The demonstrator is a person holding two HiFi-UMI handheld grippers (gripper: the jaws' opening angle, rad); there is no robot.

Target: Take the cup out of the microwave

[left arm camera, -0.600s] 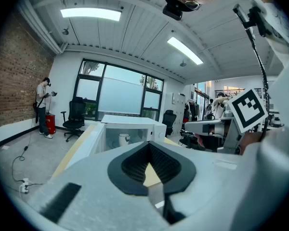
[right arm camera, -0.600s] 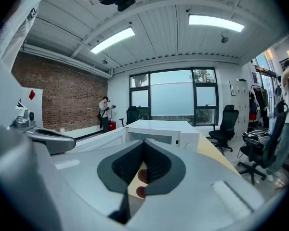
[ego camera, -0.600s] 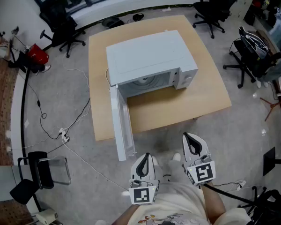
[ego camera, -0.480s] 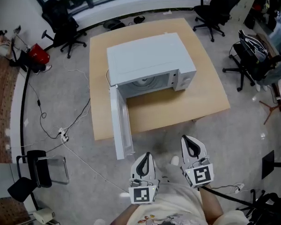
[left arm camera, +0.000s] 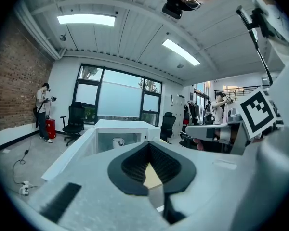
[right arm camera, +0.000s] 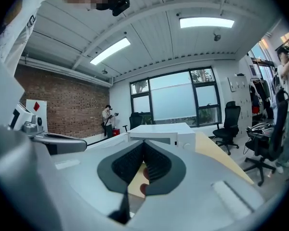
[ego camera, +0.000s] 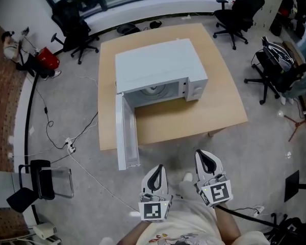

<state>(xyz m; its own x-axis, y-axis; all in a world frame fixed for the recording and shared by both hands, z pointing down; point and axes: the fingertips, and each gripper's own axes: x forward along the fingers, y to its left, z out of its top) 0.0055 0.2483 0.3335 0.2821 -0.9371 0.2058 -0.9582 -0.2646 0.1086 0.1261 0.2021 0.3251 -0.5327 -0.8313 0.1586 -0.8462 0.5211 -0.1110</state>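
Cup (left arm camera: 117,142) seen upright inside open microwave (ego camera: 158,65), well ahead of both claws, slightly left of left gripper (ego camera: 156,170). Door (ego camera: 126,137) swung out leftward. Left gripper, jaws closed and empty, judged better aligned with cavity than right gripper (ego camera: 206,156), likewise closed.

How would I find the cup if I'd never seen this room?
Find the big wooden table in the middle of the room, with a white microwave on it, its door swung open. The small white cup stands upright inside, with nothing else seen beside it.
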